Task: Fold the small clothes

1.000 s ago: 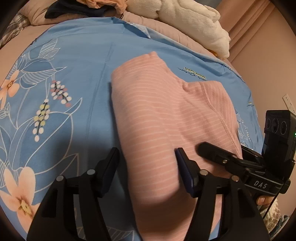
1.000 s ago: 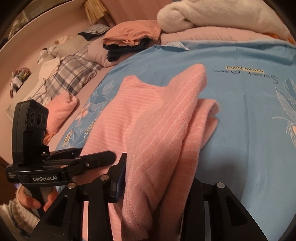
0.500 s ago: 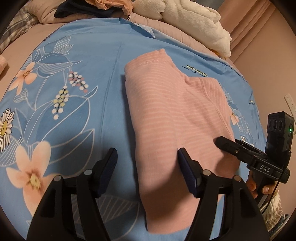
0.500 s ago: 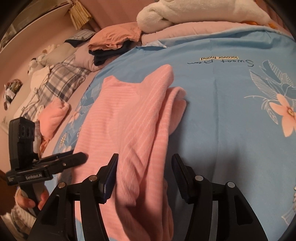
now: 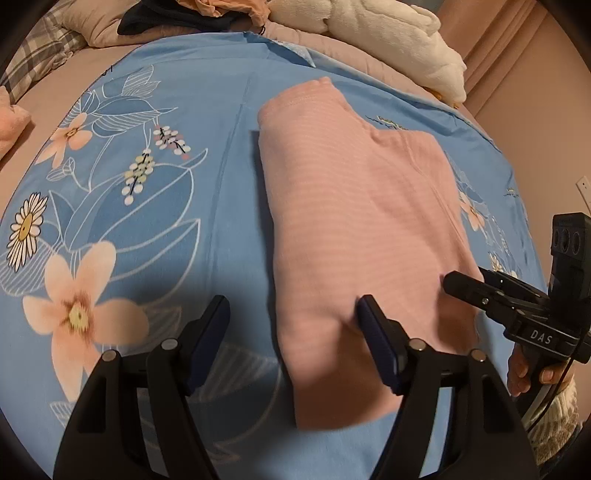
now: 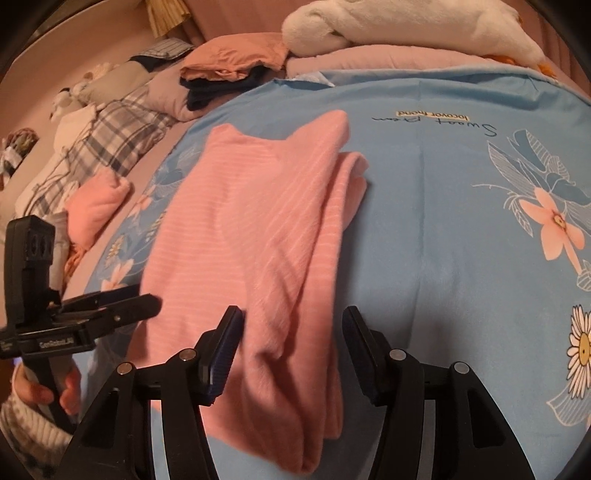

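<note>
A pink striped garment point(image 5: 354, 221) lies folded into a long strip on the blue floral sheet point(image 5: 166, 229); it also shows in the right wrist view point(image 6: 255, 236). My left gripper point(image 5: 291, 325) is open over the garment's near left edge, holding nothing. My right gripper point(image 6: 291, 332) is open over the garment's near right edge, holding nothing. Each gripper shows in the other's view, the right one point(image 5: 465, 288) at the garment's right side and the left one point(image 6: 136, 306) at its left side.
A white plush blanket point(image 6: 388, 22) and a stack of folded clothes point(image 6: 229, 66) lie at the far edge of the bed. A folded pink item point(image 6: 96, 206) and plaid bedding point(image 6: 110, 122) lie to the left. A wall point(image 5: 535, 110) stands to the right.
My right gripper opened and let go of the garment's edge, which now lies flat. Both grippers have drawn back toward the near end of the garment.
</note>
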`<state>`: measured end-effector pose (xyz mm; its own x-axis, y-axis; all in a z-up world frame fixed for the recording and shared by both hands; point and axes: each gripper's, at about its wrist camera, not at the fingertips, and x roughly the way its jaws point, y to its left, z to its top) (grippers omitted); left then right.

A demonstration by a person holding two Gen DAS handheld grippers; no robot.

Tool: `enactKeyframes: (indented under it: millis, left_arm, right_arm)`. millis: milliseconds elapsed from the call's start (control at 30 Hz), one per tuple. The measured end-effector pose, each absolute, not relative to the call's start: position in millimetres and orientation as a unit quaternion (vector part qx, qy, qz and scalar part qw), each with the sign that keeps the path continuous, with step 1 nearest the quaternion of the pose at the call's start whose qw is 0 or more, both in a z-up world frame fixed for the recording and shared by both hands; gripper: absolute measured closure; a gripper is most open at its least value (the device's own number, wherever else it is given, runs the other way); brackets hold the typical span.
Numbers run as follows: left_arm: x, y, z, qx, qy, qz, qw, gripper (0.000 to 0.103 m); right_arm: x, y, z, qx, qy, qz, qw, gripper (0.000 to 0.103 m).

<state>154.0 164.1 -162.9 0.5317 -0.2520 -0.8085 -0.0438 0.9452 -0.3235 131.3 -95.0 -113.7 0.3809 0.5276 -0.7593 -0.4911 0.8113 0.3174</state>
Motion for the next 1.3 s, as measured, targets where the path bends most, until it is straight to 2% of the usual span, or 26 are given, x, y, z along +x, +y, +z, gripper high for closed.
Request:
enactKeyframes:
  millis: [300,733,1033,1233,1300]
  left_arm:
    - [140,161,-171,-0.147,0.494,-0.054,0.855,0.032]
    - [108,138,-121,-0.112,0.448,-0.052,0.886,0.032]
    - [98,130,-112,-0.108,0.442,-0.050,0.889,0.030]
    - [94,127,-107,-0.106,0.436,-0.043,0.892,0.024]
    - [93,127,-107,-0.107,0.437,-0.042,0.892,0.017]
  right_arm:
    - [119,-95,-135,-0.009,0.486,0.288,0.825,0.047]
    - [81,-103,-94,-0.013,0.443,0.306,0.843,0.045]
    - [72,-99,-81,-0.013,0.424,0.310,0.851,0.044]
    - [65,-99,-76,-0.011,0.413,0.313,0.855,0.030]
    - [64,-99,-75,-0.010,0.413,0.309,0.857,0.025]
